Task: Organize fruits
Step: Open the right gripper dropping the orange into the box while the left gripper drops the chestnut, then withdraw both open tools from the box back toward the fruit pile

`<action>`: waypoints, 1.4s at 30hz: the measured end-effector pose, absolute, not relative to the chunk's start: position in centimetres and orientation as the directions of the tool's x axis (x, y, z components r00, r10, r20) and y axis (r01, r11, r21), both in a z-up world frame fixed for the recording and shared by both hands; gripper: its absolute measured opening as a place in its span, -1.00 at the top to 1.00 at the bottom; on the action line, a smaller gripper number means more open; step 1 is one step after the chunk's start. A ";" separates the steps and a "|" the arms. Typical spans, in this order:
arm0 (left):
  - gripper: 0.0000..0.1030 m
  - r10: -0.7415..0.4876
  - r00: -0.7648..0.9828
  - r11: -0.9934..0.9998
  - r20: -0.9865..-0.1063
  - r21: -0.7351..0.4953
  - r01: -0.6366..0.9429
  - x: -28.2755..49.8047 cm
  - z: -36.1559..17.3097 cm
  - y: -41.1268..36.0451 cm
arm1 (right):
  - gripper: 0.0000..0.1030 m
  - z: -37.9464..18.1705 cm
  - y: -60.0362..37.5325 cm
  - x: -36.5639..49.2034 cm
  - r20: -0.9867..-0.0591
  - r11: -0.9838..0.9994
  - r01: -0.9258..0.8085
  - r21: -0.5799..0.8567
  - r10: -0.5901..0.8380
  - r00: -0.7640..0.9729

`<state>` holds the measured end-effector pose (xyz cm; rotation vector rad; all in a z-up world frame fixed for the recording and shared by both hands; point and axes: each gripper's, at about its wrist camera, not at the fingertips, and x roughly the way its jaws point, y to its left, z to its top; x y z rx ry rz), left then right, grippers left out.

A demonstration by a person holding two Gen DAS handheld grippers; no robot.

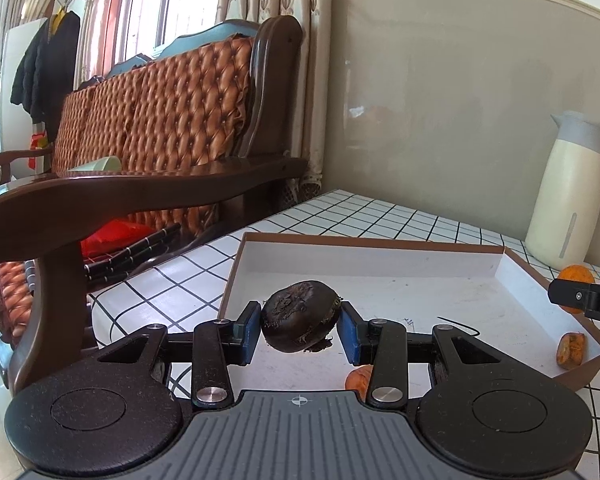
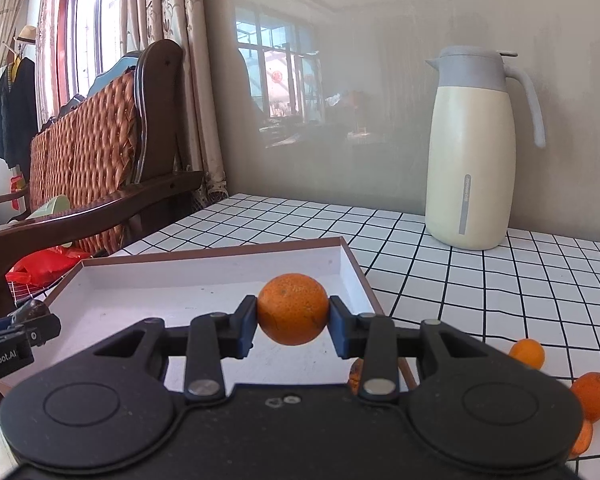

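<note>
Over the checked tablecloth (image 2: 480, 280), both grippers are hanging above the shallow box (image 1: 380, 254), the left gripper (image 1: 299, 326) pinching a dark fruit (image 1: 300, 316) and the right gripper (image 2: 293, 322) clasping an orange (image 2: 293, 309).

ahead of both tongs the white tray (image 1: 380, 292) floor lies open; its far wall (image 2: 220, 270) and the jug (image 2: 470, 152) beyond block.
</note>
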<state>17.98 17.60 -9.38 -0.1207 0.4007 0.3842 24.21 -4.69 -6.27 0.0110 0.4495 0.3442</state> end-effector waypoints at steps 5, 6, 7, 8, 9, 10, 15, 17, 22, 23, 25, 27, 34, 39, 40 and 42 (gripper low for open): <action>0.19 0.339 0.847 0.921 -0.411 -0.042 -0.388 18.6 -9.5 17.6 | 0.44 -6.6 -4.5 24.9 -0.430 0.944 -0.319 0.079 0.321 0.844; 0.19 0.337 0.846 0.921 -0.412 -0.044 -0.388 18.8 -9.5 17.7 | 0.43 -6.6 -4.4 24.9 -0.429 0.945 -0.319 0.075 0.319 0.845; 0.19 0.338 0.845 0.920 -0.414 -0.043 -0.389 18.9 -9.5 17.7 | 0.43 -6.6 -4.4 25.0 -0.430 0.944 -0.322 0.072 0.320 0.844; 0.19 0.337 0.844 0.921 -0.417 -0.040 -0.387 19.0 -9.4 17.6 | 0.39 -6.6 -4.2 25.1 -0.437 0.944 -0.324 0.068 0.320 0.841; 0.19 0.335 0.844 0.923 -0.419 -0.034 -0.384 19.2 -9.4 17.5 | 0.30 -6.6 -4.1 25.1 -0.437 0.944 -0.323 0.065 0.318 0.841; 0.19 0.344 0.842 0.920 -0.416 -0.032 -0.391 19.2 -9.4 17.4 | -0.22 -6.5 -4.1 25.0 -0.427 0.942 -0.329 0.060 0.322 0.845; -1.00 0.428 0.850 0.895 -0.308 0.011 -0.446 18.1 -8.0 16.2 | -0.88 -4.6 -3.9 23.3 -0.295 0.945 -0.328 0.013 0.317 0.901; -1.00 0.428 0.857 0.897 -0.288 0.020 -0.441 17.9 -7.6 15.9 | -0.88 -4.0 -4.3 23.4 -0.285 0.940 -0.338 0.049 0.337 0.897; -1.00 0.440 0.841 0.886 -0.314 -0.003 -0.464 17.7 -7.4 16.6 | -0.88 -3.7 -5.0 23.0 -0.277 0.941 -0.332 0.069 0.338 0.899; -1.00 0.447 0.838 0.883 -0.313 0.002 -0.470 17.6 -7.4 16.6 | -0.88 -3.7 -5.1 22.9 -0.279 0.941 -0.331 0.072 0.337 0.899; -1.00 0.461 0.831 0.876 -0.311 0.007 -0.483 17.4 -7.3 16.7 | -0.88 -3.6 -5.4 22.7 -0.280 0.944 -0.322 0.071 0.329 0.902; -1.00 0.465 0.828 0.873 -0.314 0.007 -0.488 17.3 -7.2 16.8 | -0.88 -3.6 -5.5 22.4 -0.287 0.944 -0.321 0.076 0.329 0.900; -1.00 0.461 0.827 0.877 -0.322 0.021 -0.481 16.6 -6.8 16.4 | -0.88 -3.3 -5.7 21.2 -0.307 0.946 -0.318 0.070 0.323 0.895; -1.00 0.451 0.837 0.884 -0.311 0.021 -0.468 15.4 -5.9 15.7 | -0.88 -2.5 -6.2 20.0 -0.299 0.947 -0.311 0.078 0.319 0.899; -1.00 0.446 0.840 0.887 -0.308 0.023 -0.462 15.1 -5.7 15.5 | -0.88 -2.3 -6.4 19.6 -0.296 0.948 -0.309 0.075 0.317 0.901; -1.00 0.435 0.847 0.893 -0.304 0.023 -0.450 14.5 -5.3 15.1 | -0.88 -1.9 -6.7 18.8 -0.286 0.949 -0.307 0.072 0.314 0.905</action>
